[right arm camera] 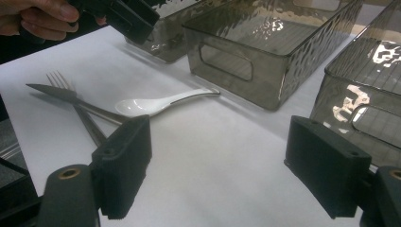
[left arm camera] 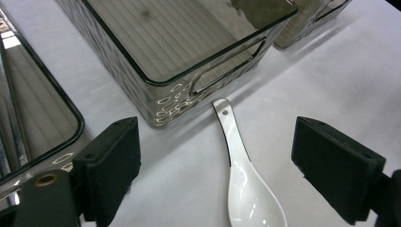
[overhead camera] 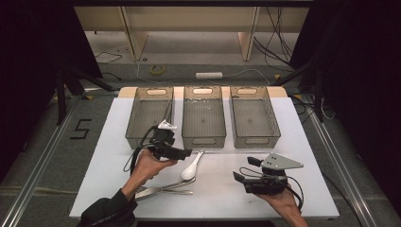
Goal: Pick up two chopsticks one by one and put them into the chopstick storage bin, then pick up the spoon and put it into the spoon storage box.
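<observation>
While nothing yet held, sorting judged barely begun. Nearest the person, on the white counter point(overhead camera: 302, 142): a metal fork point(overhead camera: 182, 192) and a table knife point(overhead camera: 156, 189) lying crossed and touching, handles pointing left toward the person's sleeve. Just beyond them, a white ceramic soup spoon point(overhead camera: 190, 169), bowl near the knife tip, handle angled up toward the middle bin point(overhead camera: 204, 118), its end just short of that bin's front wall.

Left claw point(overhead camera: 188, 152) hovering just left of the spoon, jaws spread wide and empty; in the left gripper view the spoon point(left arm camera: 243, 179) lying between the two black jaws, below them, untouched. Right claw point(overhead camera: 239, 178) held low over bare counter to the right of the cutlery, jaws likewise parted, gripping nothing.

Farther back, three smoky clear plastic bins in a row: left bin point(overhead camera: 149, 116), middle bin, right bin point(overhead camera: 254, 118). No cutlery seen inside any of them.

Done so far: nothing placed. Left to do, by the look of it: closing on the spoon, lifting it into a bin, then the same for knife and fork.
</observation>
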Tool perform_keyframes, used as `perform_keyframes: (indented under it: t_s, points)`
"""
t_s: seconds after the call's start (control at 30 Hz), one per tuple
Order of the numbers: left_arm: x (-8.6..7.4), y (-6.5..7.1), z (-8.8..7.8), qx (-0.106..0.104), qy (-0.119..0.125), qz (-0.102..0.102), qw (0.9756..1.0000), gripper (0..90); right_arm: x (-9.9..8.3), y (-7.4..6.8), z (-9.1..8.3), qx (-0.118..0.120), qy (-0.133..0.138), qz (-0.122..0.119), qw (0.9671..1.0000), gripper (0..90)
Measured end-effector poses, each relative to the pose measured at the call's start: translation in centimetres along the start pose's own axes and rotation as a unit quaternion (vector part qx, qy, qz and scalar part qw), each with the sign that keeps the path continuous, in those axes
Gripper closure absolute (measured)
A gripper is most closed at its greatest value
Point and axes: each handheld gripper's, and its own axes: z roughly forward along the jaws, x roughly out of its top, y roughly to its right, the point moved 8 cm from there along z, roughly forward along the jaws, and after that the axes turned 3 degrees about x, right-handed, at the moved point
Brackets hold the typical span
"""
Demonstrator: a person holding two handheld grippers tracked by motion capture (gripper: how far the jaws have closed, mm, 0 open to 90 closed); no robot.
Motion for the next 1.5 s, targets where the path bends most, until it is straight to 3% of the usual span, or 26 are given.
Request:
perform_keyframes:
  t_s: [0.7,1.07,1.2,1.37,1.5]
  points:
    - [-0.9,1.4,1.9,0.005,-0.043,0.027,0.9987,16.2,-0.1,0.0,0.2,0.001,-0.004,-0.001,1.0000,24.2]
    - [-0.9,2.4,3.7,-0.001,-0.064,0.039,0.9972,22.3,-0.1,-0.1,0.0,0.001,-0.004,-0.003,1.0000,24.2]
    - [-1.1,2.9,4.7,0.005,-0.093,0.054,0.9942,23.9,-0.2,-0.2,0.0,0.000,-0.008,-0.006,0.9999,24.2]
    - [-1.3,2.6,5.2,0.008,-0.114,0.054,0.9919,26.1,-0.3,-0.2,0.0,0.001,-0.011,-0.007,0.9999,24.2]
    - [-1.2,2.5,5.6,0.009,-0.124,0.053,0.9908,32.9,-0.3,-0.3,0.2,0.002,-0.012,-0.007,0.9999,24.2]
